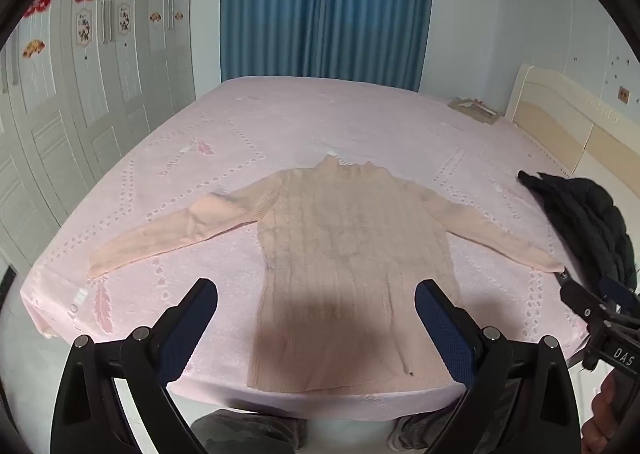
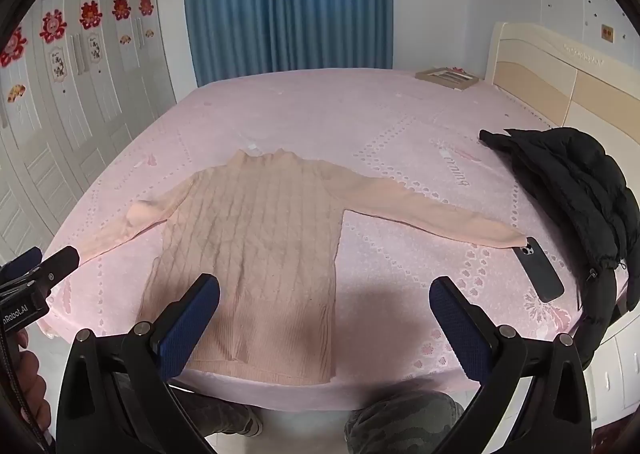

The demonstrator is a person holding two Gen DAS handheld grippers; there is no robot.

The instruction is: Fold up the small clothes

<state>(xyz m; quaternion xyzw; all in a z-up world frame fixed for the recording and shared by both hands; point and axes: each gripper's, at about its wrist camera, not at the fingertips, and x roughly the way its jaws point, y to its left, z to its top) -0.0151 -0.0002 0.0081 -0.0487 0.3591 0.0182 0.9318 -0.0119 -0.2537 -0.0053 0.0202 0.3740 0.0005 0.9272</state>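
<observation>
A peach cable-knit sweater (image 1: 352,254) lies flat on the pink bed (image 1: 280,126), collar away from me, hem at the near edge, both sleeves spread sideways. It also shows in the right wrist view (image 2: 256,238). My left gripper (image 1: 316,294) is open and empty above the sweater's lower body. My right gripper (image 2: 324,290) is open and empty above the hem's right side and the bare sheet (image 2: 400,126). Each gripper shows at the edge of the other's view.
A black puffer jacket (image 2: 576,190) lies at the bed's right edge, with a dark phone (image 2: 538,268) beside the right cuff. A flat box (image 2: 446,77) sits near the cream headboard (image 2: 560,70). White wardrobe doors (image 1: 80,102) stand left. Blue curtains hang behind.
</observation>
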